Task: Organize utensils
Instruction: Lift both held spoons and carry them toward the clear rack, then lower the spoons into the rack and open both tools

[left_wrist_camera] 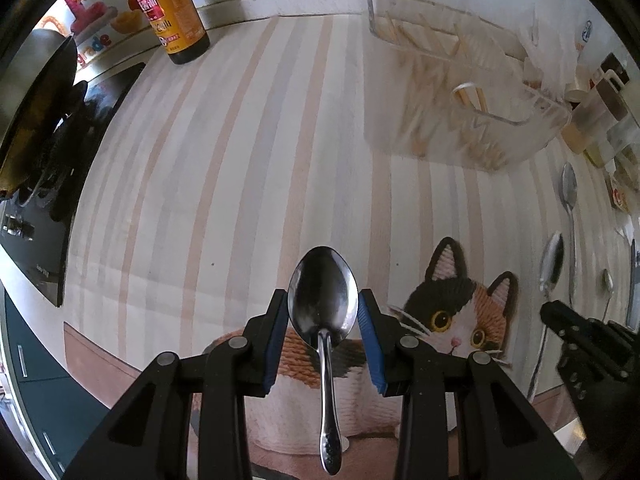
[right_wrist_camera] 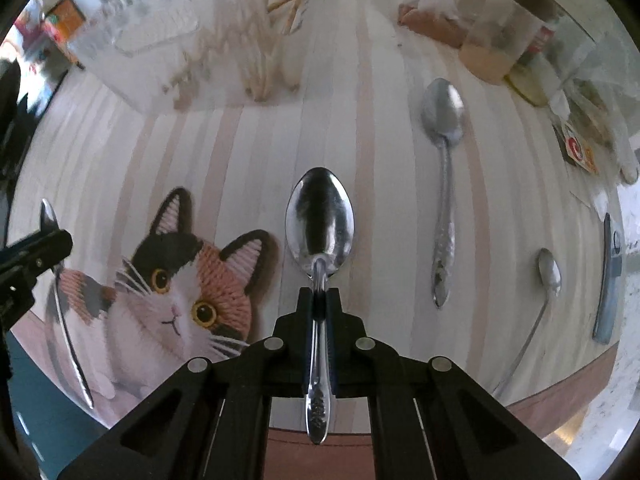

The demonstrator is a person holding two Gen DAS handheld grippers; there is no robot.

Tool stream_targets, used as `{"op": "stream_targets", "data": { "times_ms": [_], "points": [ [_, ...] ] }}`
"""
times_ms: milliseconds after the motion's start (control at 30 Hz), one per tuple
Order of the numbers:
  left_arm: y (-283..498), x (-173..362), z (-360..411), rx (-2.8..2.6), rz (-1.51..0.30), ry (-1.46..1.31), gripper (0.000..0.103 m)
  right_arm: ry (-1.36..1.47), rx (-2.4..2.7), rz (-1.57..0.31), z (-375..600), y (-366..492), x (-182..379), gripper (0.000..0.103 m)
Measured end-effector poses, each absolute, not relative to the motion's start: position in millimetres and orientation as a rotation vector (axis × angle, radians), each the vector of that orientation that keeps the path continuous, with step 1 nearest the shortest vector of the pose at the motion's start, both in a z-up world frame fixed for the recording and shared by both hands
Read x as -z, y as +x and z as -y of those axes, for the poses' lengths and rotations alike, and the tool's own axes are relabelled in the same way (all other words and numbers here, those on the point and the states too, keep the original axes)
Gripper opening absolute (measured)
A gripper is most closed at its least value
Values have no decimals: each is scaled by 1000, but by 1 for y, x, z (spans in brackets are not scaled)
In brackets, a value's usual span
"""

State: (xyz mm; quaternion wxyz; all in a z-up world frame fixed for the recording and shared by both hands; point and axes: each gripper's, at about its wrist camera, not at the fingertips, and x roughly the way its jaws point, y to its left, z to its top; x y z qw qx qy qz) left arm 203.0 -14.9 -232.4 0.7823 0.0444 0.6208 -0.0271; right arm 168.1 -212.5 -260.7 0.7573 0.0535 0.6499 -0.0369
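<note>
In the left wrist view, my left gripper [left_wrist_camera: 323, 304] is open with its blue pads on either side of the bowl of a steel spoon [left_wrist_camera: 323, 300] lying on the cat-print mat [left_wrist_camera: 200, 160]; I cannot tell if they touch it. In the right wrist view, my right gripper [right_wrist_camera: 320, 300] is shut on the handle of a second steel spoon [right_wrist_camera: 320, 224], bowl pointing forward. Two more spoons lie right of it, one large [right_wrist_camera: 443, 120] and one small [right_wrist_camera: 549, 272]. A clear organizer bin [left_wrist_camera: 460, 92] holding wooden chopsticks stands at the back.
A soy sauce bottle [left_wrist_camera: 172, 8] stands at the back left beside a black stove [left_wrist_camera: 36, 184]. Seasoning jars and packets [right_wrist_camera: 500, 40] crowd the back right. A grey flat tool [right_wrist_camera: 608, 280] lies at the mat's right edge. The mat's front edge is near.
</note>
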Motion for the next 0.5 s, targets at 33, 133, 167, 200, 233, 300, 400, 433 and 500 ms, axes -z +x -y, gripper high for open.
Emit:
{"op": "stream_targets", "data": {
  "times_ms": [33,133,167,200,233,300,400,433,500],
  "points": [
    [203,231,15,60,-1338,92,31,123,82,-1408,218,166,253,6],
    [202,226,16,68,-1332,86,31,170,87,-1380,234,161,239,6],
    [202,224,15,71,-1329,83,31,182,93,-1371,240,165,238,6],
    [201,219,16,75,-1321,80,31,198,95,-1360,248,165,233,6],
    [202,214,16,81,-1313,76,31,222,98,-1355,255,164,228,6],
    [202,200,18,95,-1290,67,31,247,102,-1338,268,163,214,6],
    [204,172,21,116,-1236,54,31,278,101,-1302,280,163,193,6],
    [205,164,23,122,-1220,52,31,287,101,-1287,282,163,187,6],
    [209,141,25,140,-1179,44,31,302,88,-1256,279,171,172,6]
  ]
}}
